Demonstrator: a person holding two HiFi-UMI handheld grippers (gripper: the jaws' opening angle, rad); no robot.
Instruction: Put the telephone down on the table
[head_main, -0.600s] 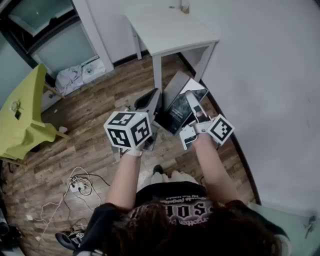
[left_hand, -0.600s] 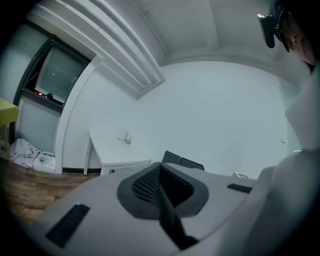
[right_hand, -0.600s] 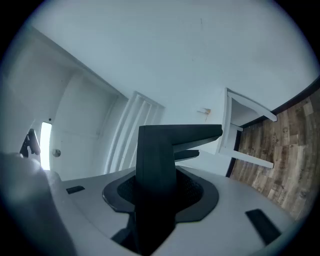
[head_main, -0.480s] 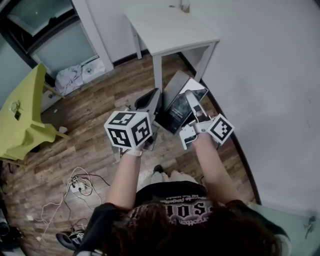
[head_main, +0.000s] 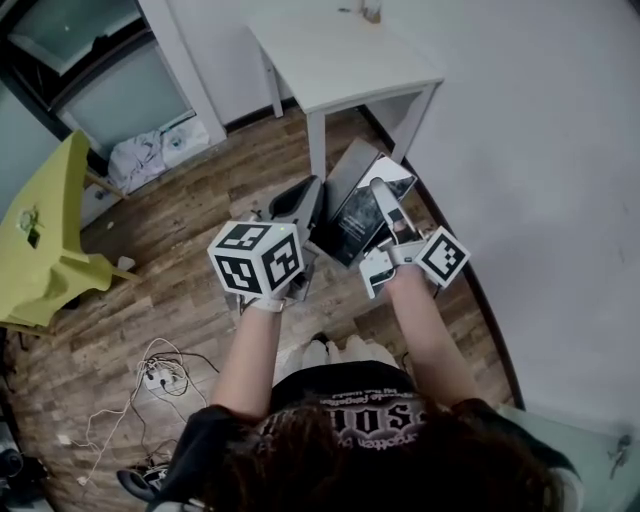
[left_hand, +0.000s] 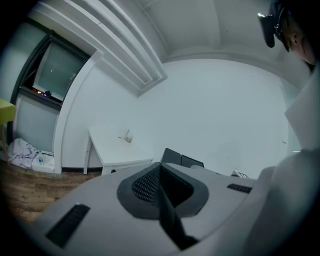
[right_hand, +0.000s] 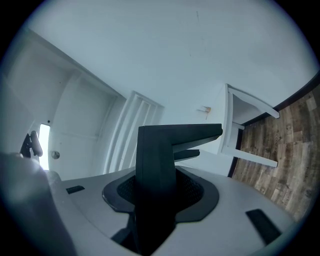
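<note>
The person wore a black short-sleeved T-shirt (head_main: 300, 400) with pale block lettering across it, at the lower middle of the head view, below it dark brown hair (head_main: 400, 475). The left gripper (head_main: 308, 192) bore a large white cube (head_main: 257, 258) printed with black square markers; the right gripper (head_main: 380, 188) bore a smaller one (head_main: 443, 256). Seen close in the gripper views, each body was a smooth light grey shell (right_hand: 240, 200) with a dark grey mesh-textured recess (left_hand: 142, 184) and short dark slots.

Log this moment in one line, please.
right gripper: shut on telephone | telephone: aloft, not yet on table | left gripper: jaws together
</note>
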